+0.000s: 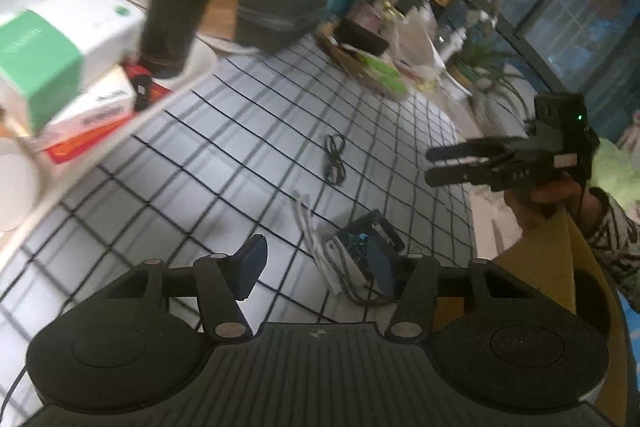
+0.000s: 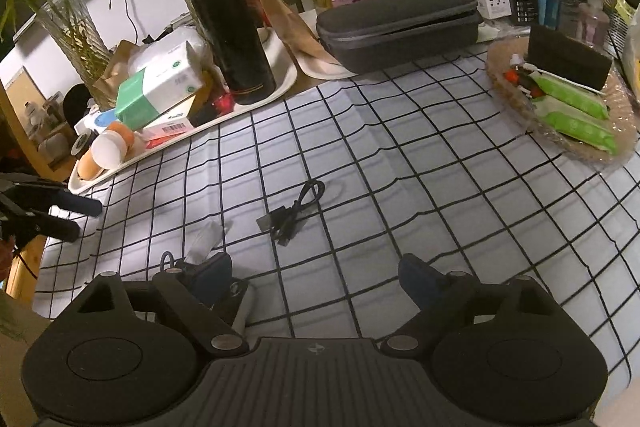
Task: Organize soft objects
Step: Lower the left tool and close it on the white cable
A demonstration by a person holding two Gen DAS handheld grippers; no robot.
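A short black cable (image 2: 294,209) lies coiled on the checked cloth (image 2: 440,187); it also shows in the left wrist view (image 1: 335,159). A small dark device with a white strap (image 1: 360,247) lies near the table's front edge, by my left gripper's right finger; in the right wrist view it (image 2: 208,259) is by my right gripper's left finger. My left gripper (image 1: 316,267) is open and empty above the cloth. My right gripper (image 2: 316,279) is open and empty. Each gripper shows in the other's view: the right one (image 1: 432,165), the left one (image 2: 86,219).
A white tray (image 2: 280,83) at the back left holds a black flask (image 2: 228,23), boxes and tubes. A dark zip case (image 2: 400,27) stands behind. A woven tray (image 2: 560,131) with green packets sits at the right. Glass vases (image 2: 76,27) with plants line the back.
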